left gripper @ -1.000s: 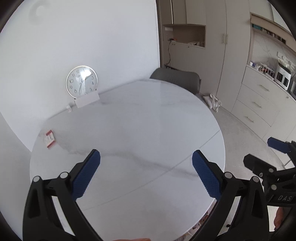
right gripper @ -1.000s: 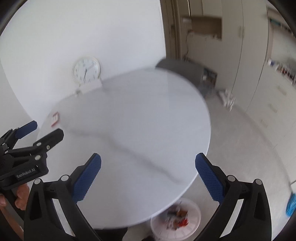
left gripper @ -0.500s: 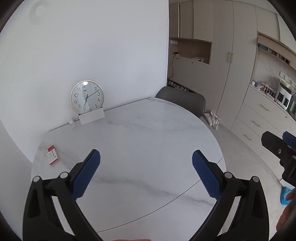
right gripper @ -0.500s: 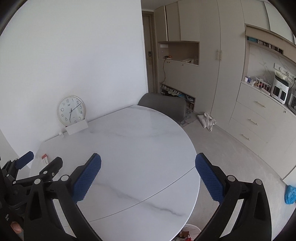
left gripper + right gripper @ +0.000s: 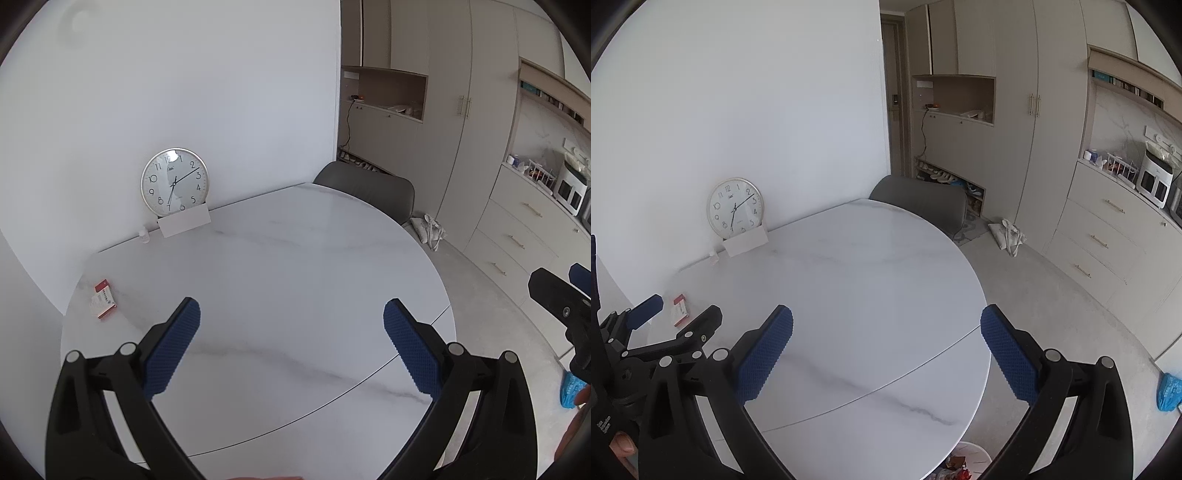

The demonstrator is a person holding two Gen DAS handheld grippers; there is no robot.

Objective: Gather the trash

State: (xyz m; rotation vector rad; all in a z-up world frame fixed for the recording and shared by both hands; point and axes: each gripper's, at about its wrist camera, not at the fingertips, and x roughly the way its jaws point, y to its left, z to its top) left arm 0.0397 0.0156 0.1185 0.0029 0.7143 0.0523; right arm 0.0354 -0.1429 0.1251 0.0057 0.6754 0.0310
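both grippers hung over the round white marble table (image 5: 295, 266), nothing between the fingers. left gripper (image 5: 291, 350) was spread wide, blue pads empty. right gripper (image 5: 886, 354) was also spread wide and empty. trash sat in a white bin (image 5: 975, 452) on the floor under the near table edge, only partly in view at the bottom of the right wrist view. a small red and white box (image 5: 103, 298) lay flat near the table's left edge. a wall clock (image 5: 174, 181) leaned against the wall at the back, white card (image 5: 184, 221) in front of it. grey chair (image 5: 369, 188) stood behind the table.
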